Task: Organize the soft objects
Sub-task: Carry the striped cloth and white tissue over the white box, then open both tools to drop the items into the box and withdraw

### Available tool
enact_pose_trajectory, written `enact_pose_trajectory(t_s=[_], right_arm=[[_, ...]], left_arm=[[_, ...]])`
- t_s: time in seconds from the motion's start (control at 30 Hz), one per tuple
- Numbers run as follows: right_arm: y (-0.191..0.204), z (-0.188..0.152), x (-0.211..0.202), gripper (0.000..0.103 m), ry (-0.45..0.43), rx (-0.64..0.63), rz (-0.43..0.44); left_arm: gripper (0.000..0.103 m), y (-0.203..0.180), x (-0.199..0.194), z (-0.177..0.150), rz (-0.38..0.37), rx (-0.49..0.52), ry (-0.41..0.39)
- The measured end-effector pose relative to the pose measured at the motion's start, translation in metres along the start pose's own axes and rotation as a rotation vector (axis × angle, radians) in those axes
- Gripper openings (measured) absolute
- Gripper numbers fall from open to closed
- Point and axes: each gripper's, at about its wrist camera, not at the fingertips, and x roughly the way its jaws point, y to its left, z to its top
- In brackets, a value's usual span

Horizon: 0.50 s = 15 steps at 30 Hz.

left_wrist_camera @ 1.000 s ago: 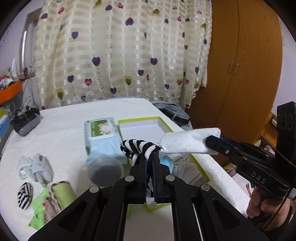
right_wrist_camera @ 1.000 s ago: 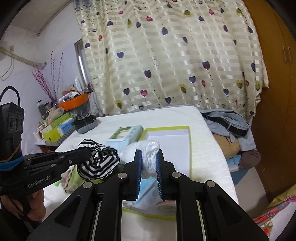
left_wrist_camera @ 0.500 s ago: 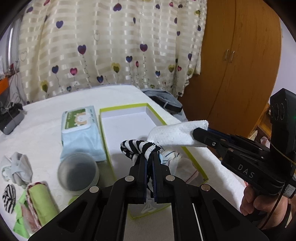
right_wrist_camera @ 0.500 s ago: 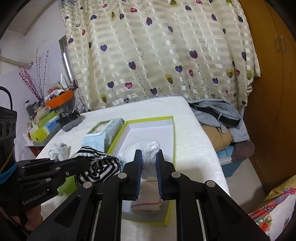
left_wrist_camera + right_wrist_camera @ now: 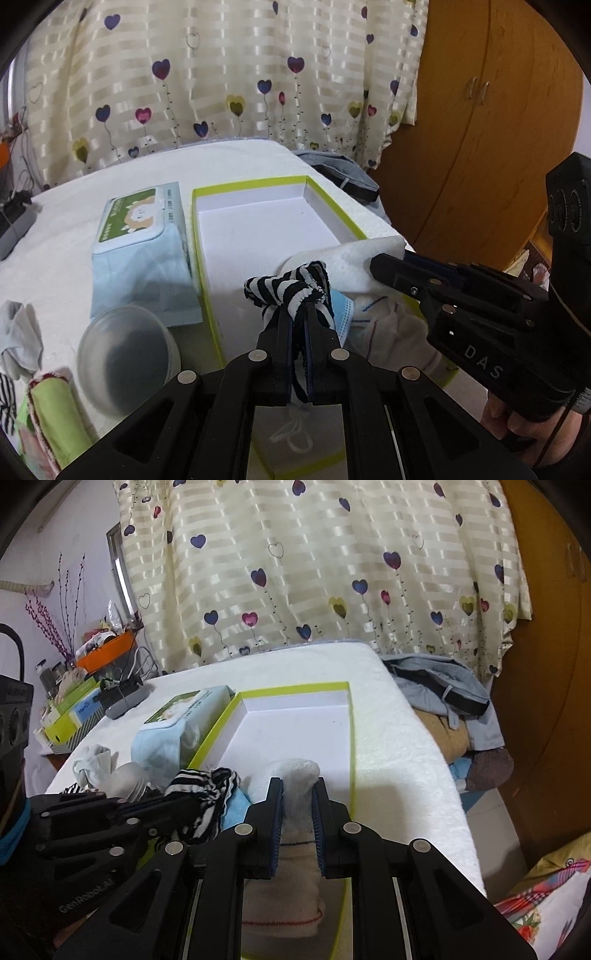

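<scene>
My left gripper is shut on a black-and-white striped sock, held just above the near part of the green-rimmed white box. My right gripper has a rolled white cloth between its pads. Its jaws are opening, and the roll still fills the gap and touches both pads. In the left wrist view the right gripper holds the white cloth low over the box's right side. A blue face mask and a cream cloth lie in the box under both grippers. The striped sock hangs left of the roll.
Left of the box lie a wipes pack, a translucent tub, a green rolled cloth and a grey sock. Clothes are piled past the bed's right edge by the wooden wardrobe.
Both grippers have come down and forward over the box with their cloths. The right gripper's jaws stand a little wider than before.
</scene>
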Motion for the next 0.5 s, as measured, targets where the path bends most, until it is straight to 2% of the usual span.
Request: enact_pose_trajectory(t_s=[0.07, 0.17, 0.2, 0.23, 0.3, 0.4, 0.5], right_arm=[[-0.001, 0.0, 0.001, 0.021, 0.0, 0.002, -0.002], [0.002, -0.001, 0.001, 0.024, 0.001, -0.014, -0.008], [0.004, -0.001, 0.0, 0.028, -0.002, -0.021, -0.01], [0.005, -0.001, -0.002, 0.038, -0.006, -0.026, -0.013], [0.007, 0.0, -0.005, 0.045, -0.018, -0.028, -0.017], [0.007, 0.001, -0.014, 0.045, -0.034, -0.027, -0.029], [0.007, 0.0, -0.022, 0.045, -0.043, -0.023, -0.039]], left_arm=[[0.005, 0.0, 0.001, 0.001, -0.001, 0.002, -0.005], [0.013, 0.0, 0.002, 0.001, 0.009, 0.013, -0.007], [0.018, 0.001, 0.001, 0.001, 0.006, 0.012, -0.006], [0.022, 0.0, 0.001, 0.001, 0.003, 0.012, -0.01], [0.025, 0.0, -0.003, 0.001, 0.002, 0.016, -0.021], [0.031, 0.0, -0.01, 0.0, -0.004, 0.017, -0.034], [0.032, 0.0, -0.018, -0.002, -0.01, 0.015, -0.041]])
